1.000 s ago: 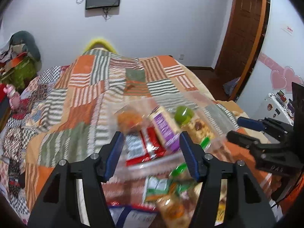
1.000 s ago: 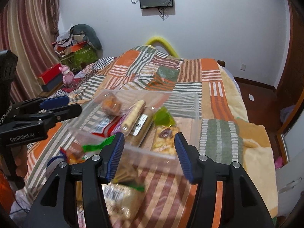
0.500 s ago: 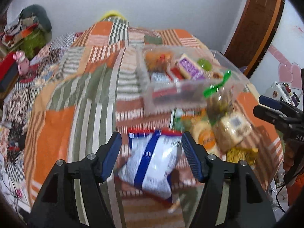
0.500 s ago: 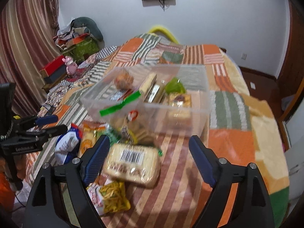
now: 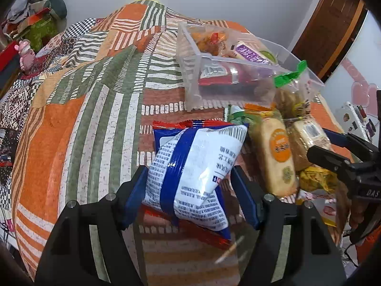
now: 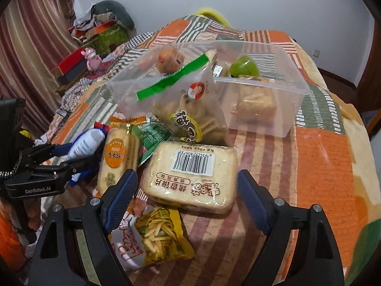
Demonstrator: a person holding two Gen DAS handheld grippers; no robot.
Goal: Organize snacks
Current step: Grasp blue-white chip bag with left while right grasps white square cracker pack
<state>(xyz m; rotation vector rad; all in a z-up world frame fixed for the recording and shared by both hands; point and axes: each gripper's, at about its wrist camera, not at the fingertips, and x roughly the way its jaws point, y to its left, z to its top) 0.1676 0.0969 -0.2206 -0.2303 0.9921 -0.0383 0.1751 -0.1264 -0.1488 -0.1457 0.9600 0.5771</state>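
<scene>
Right wrist: barcode 6934472804733 pack [image 6: 190, 178] between spread right hand-held gripper [image 6: 187, 191], untouched.

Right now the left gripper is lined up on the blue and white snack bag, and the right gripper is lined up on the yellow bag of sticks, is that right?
Not quite. The left gripper is on the blue and white snack bag, but the right gripper brackets the tan barcoded pack. The yellow bag of sticks lies nearer the camera, as the right wrist view shows.

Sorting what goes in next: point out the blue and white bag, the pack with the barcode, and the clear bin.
blue and white bag [image 5: 190, 166], left wrist view, middle of its printed back
pack with the barcode [image 6: 190, 181], right wrist view, top face below the barcode
clear bin [image 6: 264, 104], right wrist view, near wall
</scene>
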